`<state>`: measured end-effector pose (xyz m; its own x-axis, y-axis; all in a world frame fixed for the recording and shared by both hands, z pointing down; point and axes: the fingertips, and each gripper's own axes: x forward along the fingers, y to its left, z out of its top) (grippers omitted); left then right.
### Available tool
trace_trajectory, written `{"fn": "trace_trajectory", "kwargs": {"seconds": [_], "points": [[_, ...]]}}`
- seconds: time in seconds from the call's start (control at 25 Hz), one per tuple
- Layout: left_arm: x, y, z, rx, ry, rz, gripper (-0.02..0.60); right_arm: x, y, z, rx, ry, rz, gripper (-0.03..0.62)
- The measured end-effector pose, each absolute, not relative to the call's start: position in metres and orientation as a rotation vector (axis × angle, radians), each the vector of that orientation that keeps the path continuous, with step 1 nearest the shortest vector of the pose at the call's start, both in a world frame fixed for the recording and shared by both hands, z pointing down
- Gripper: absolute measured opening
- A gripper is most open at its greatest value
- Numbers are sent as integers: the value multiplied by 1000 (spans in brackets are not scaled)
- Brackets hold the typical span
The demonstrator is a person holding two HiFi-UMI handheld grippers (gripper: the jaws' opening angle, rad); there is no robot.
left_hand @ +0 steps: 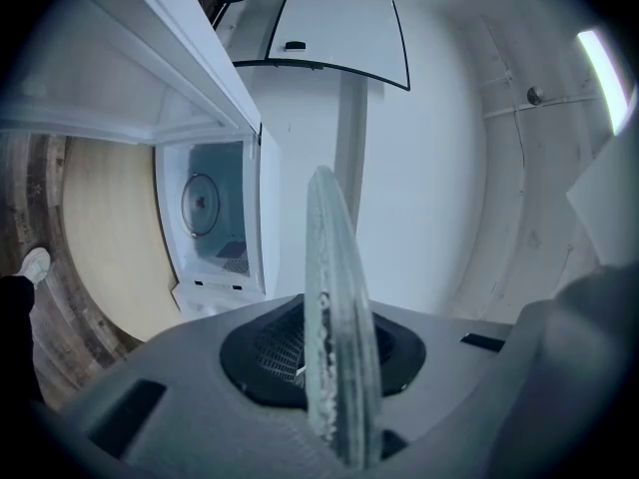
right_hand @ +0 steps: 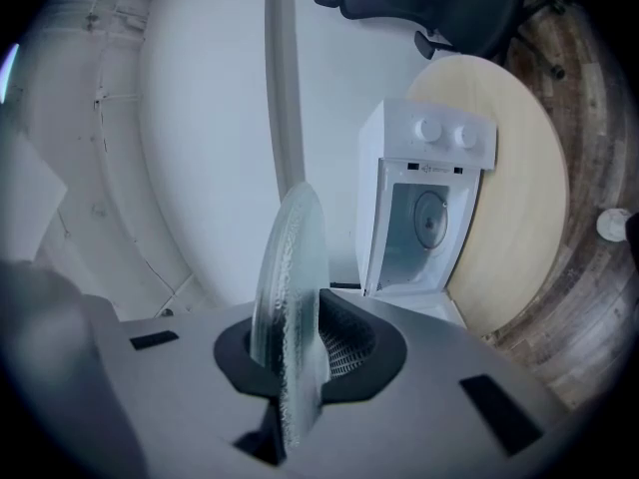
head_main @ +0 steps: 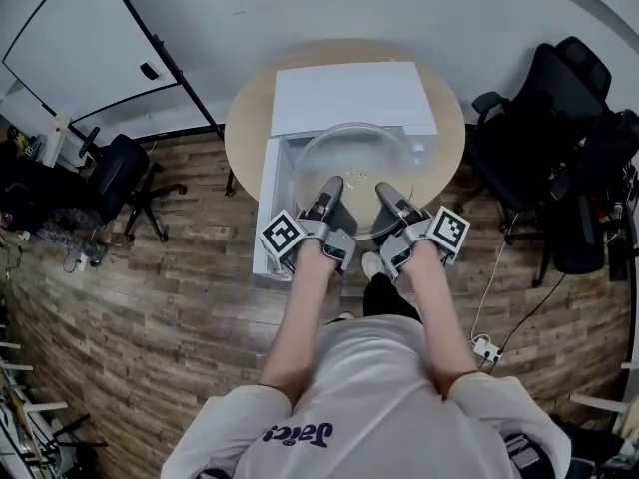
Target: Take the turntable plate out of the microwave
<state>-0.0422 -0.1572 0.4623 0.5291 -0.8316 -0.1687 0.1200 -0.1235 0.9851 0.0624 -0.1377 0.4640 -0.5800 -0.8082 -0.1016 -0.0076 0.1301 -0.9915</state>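
**Ana:** Left tongs (head_main: 326, 188) first. What have they got?

**Ben:** They are clamped on the near rim of the turntable plate (head_main: 351, 158). Their own view shows the glass edge-on between two dark pads with a fine grid texture, one pressing on each face.

**Ana:** And the plate itself?

**Ben:** It is round, clear glass with a shallow raised rim, and the edge looks pebbled. It hangs roughly level in the air, out of the microwave (head_main: 349, 98) and over its open front. In both gripper views the white cavity shows well beyond the glass.

**Ana:** What about the right tongs (head_main: 387, 191)?

**Ben:** Much the same. They are closed on the near rim, a little along from the left pair, with the glass pinched between the same meshed pads. Each pair carries a cube with black-and-white square markers.

**Ana:** What's around them?

**Ben:** At the far left a black office chair (head_main: 120, 168) stands on the wood-plank floor (head_main: 180, 297), below a white panel (head_main: 80, 38) with a thin dark frame. In the middle, the boxy microwave with its smooth, flat white top sits on a round, pale wooden surface (head_main: 248, 118). Its door (head_main: 268, 203) is swung open to the left. Two round knobs (right_hand: 446, 134) show on its front. Further right stand more black chairs (head_main: 554, 98).
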Motion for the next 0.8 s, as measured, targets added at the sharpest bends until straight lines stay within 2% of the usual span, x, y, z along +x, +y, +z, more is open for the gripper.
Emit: {"fn": "trace_trajectory", "kwargs": {"seconds": [0.8], "points": [[-37, -166, 458, 1528, -642, -909, 74, 68, -144, 468, -766, 1754, -1458, 37]]}}
